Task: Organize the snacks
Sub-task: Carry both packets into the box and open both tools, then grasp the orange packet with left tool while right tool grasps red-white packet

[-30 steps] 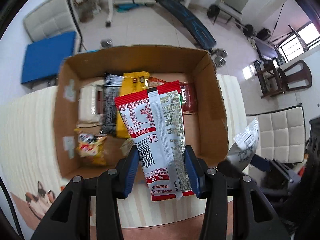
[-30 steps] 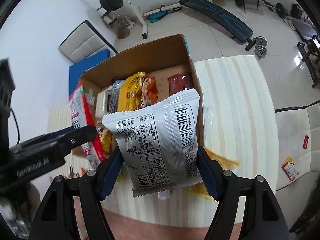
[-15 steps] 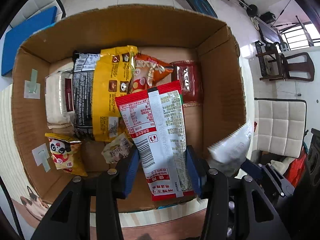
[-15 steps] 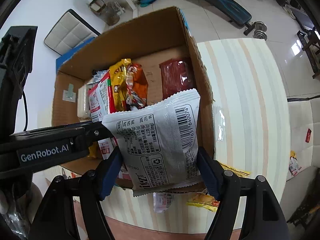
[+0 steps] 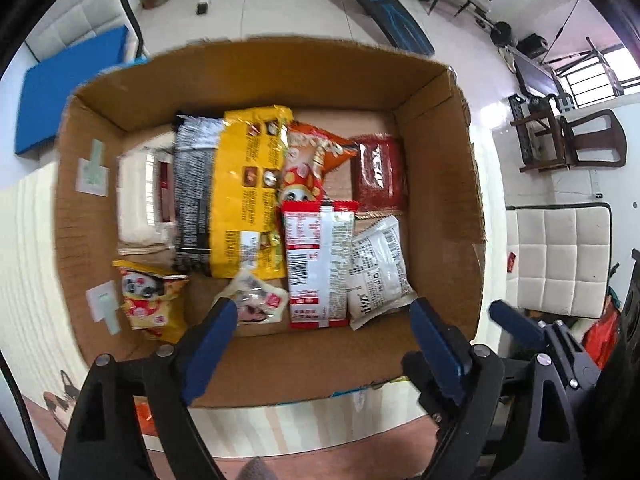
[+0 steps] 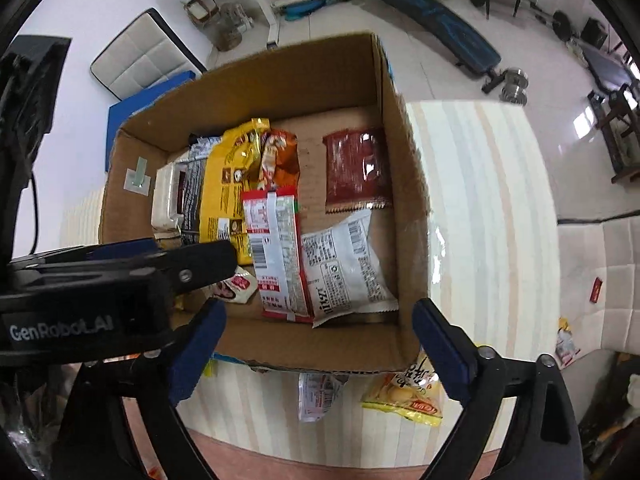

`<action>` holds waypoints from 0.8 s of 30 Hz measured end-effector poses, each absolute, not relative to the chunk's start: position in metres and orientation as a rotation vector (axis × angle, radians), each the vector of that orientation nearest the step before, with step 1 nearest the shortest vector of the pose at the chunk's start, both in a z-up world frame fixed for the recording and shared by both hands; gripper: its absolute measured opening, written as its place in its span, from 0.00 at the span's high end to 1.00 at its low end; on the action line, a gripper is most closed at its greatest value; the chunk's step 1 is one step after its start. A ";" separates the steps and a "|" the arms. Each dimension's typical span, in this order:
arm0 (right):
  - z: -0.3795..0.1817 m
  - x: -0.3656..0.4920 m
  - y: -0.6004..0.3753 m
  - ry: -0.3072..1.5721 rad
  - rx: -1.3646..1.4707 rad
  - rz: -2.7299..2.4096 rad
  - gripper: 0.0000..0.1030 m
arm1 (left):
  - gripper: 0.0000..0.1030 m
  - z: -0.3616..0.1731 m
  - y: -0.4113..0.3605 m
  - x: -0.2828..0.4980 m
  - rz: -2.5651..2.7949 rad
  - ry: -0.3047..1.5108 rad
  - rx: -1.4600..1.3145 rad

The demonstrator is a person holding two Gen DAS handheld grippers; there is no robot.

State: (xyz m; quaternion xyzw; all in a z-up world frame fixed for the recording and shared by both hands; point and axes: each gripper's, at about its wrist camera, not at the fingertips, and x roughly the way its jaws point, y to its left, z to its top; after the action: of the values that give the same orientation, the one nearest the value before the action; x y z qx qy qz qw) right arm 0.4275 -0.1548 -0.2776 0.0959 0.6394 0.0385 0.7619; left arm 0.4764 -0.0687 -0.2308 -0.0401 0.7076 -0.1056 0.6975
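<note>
Both claws just sprung open, empty: left claw (image 5: 322,320) with red-and-white packet (image 5: 318,264) at 12 o'clock, right claw (image 6: 320,320) with white packet (image 6: 346,266) at 12, side by side inside cardboard box (image 5: 440,208).

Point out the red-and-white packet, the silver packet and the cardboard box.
red-and-white packet (image 5: 318,264): left wrist view, on its barcode panel.
silver packet (image 6: 344,266): right wrist view, on its printed back.
cardboard box (image 5: 440,184): left wrist view, on its right inner wall.
</note>
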 end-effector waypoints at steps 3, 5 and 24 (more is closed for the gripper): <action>-0.269 0.421 -0.153 1.367 0.175 0.067 0.04 | 0.15 -0.214 -0.059 0.465 -0.201 1.497 -0.065; -0.265 0.415 -0.151 1.358 0.161 0.065 0.04 | 0.15 -0.202 -0.052 0.454 -0.176 1.441 -0.038; -0.208 0.340 -0.135 1.226 0.222 0.107 0.04 | 0.15 -0.144 0.012 0.347 -0.019 1.185 -0.069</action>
State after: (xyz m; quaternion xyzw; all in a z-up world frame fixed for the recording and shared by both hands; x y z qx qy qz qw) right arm 0.3404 -0.1349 -0.2083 0.1041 0.5737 0.0502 0.8108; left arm 0.3472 0.0124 -0.1435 -0.0326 0.5582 -0.0089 0.8290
